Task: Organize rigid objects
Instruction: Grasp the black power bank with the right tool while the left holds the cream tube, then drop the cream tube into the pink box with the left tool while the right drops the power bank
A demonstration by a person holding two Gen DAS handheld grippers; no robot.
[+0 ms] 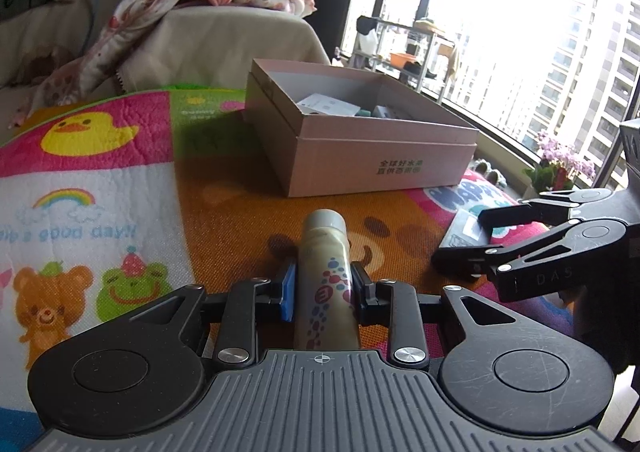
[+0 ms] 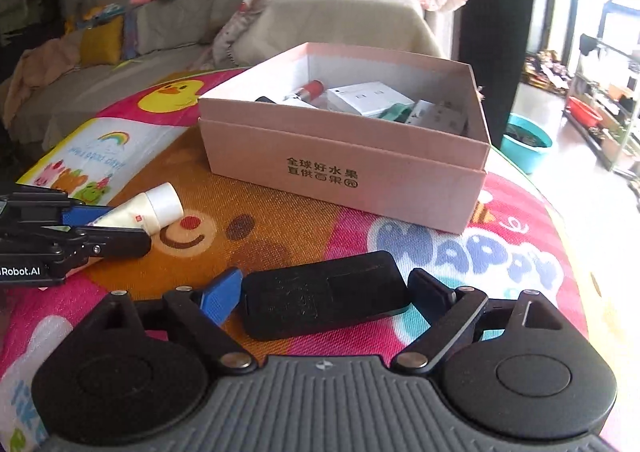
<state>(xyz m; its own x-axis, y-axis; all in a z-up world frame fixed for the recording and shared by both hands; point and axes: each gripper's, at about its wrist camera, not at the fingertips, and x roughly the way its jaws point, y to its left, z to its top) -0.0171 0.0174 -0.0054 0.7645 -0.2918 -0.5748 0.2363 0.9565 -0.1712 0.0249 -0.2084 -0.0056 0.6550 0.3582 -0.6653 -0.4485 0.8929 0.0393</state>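
Two claws, one tube, one black block, one pink box, one play mat.

Left claw (image 1: 323, 288): clamped on the tube (image 1: 326, 276), blue pad on its left side, black pad on its right. Tube's long axis runs straight ahead out of the claw, grey cap forward, pointing toward the box. From the right wrist view the same tube (image 2: 148, 212) shows at far left, cap aimed right and slightly up, just over the mat (image 2: 280, 236).

Right claw (image 2: 326, 298): spread wide around the black block (image 2: 326, 298), which lies flat on the mat between the fingers, long axis crosswise, left to right. Blue left pad sits just beside the block's left end; black right pad is just beside the right end; contact cannot be told. In the left wrist view this claw (image 1: 472, 240) reaches in from the right edge.

Pink box (image 2: 344, 172): ahead of both claws, top open, printed side facing them, one corner turned toward the right claw. Inside: white boxes, a red-capped item, others too jumbled to count.

Bare mat lies between the claws and the box front. Mat's right edge curves off just right of the right claw. Sofa (image 1: 224, 36) with blanket sits behind the box.
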